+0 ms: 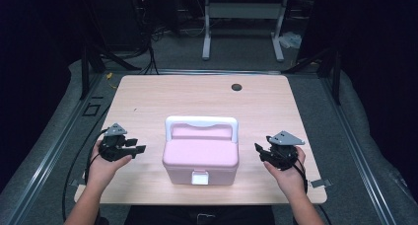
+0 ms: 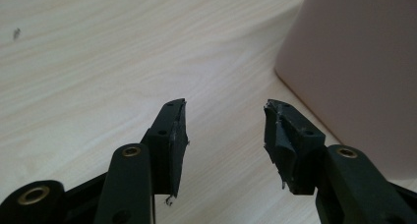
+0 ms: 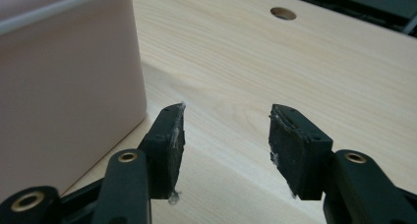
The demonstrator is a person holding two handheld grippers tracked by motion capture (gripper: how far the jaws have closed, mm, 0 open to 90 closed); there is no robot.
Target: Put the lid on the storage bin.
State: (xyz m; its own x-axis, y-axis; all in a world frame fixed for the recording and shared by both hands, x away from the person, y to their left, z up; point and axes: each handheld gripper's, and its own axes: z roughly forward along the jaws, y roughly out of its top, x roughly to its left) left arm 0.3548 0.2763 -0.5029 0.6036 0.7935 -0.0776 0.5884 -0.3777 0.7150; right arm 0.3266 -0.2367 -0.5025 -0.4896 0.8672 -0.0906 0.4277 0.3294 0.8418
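Observation:
A pink lidded box [image 1: 201, 158] with a white handle and a white front latch [image 1: 200, 177] stands at the table's near middle. My left gripper [image 1: 139, 146] sits left of the box, low over the wood, jaws open with nothing between them. In the left gripper view the left gripper [image 2: 225, 128] has the box's pink wall [image 2: 354, 62] at its right, apart from the pads. My right gripper [image 1: 260, 150] is right of the box, also open and empty. The right gripper view has the right gripper [image 3: 226, 133] with the box's side [image 3: 64, 81] close at its left.
The light wooden table [image 1: 197, 94] has a round cable hole [image 1: 236, 87] at its far right. Black cables trail off the left edge. A white desk frame [image 1: 244, 22] stands on the floor beyond the table.

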